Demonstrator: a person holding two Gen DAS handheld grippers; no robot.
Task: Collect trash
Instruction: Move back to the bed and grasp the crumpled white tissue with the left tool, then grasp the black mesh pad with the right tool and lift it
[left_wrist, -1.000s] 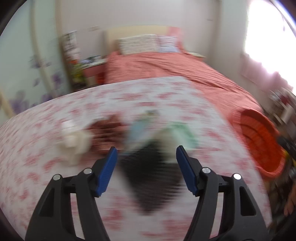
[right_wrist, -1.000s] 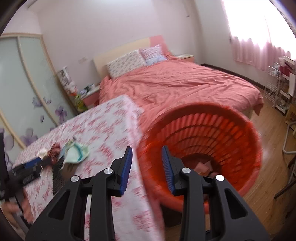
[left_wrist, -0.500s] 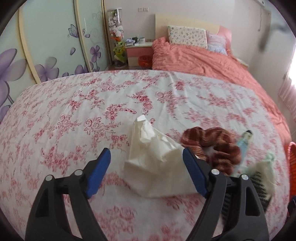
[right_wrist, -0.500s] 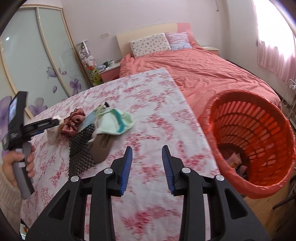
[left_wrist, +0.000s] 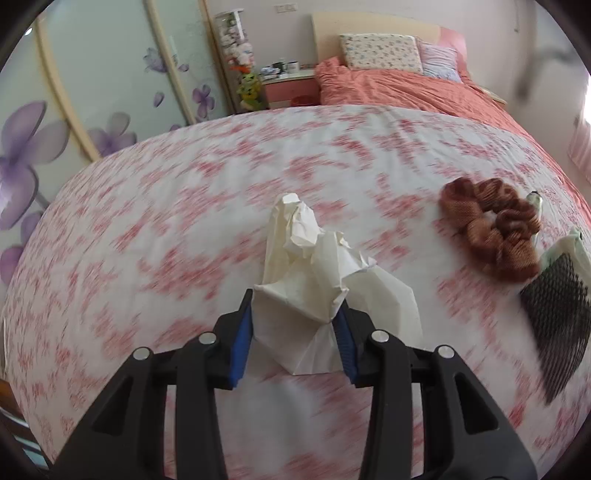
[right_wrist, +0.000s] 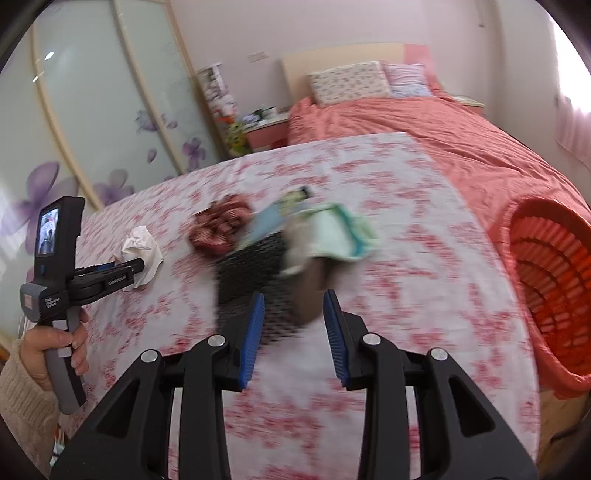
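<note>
A crumpled white paper (left_wrist: 314, 266) lies on the floral tablecloth (left_wrist: 147, 258). My left gripper (left_wrist: 295, 321) is shut on its near end, blue pads pressing both sides; the same paper (right_wrist: 142, 251) and left gripper (right_wrist: 122, 271) show in the right wrist view. My right gripper (right_wrist: 293, 325) is open and empty, a little short of a pile: black mesh (right_wrist: 251, 266), a brown piece (right_wrist: 308, 295), a pale green cloth (right_wrist: 336, 232) and a light blue packet (right_wrist: 269, 221). An orange basket (right_wrist: 550, 288) stands at the table's right edge.
A reddish-brown scrunchie (left_wrist: 491, 225) lies right of the paper, next to the black mesh (left_wrist: 554, 317). A bed with a coral cover (right_wrist: 424, 136) is behind the table. A wardrobe with purple flowers (left_wrist: 74, 110) is at the left.
My left gripper has closed on the white paper, which lay between its open jaws. My right gripper has moved left from the basket toward the pile.
</note>
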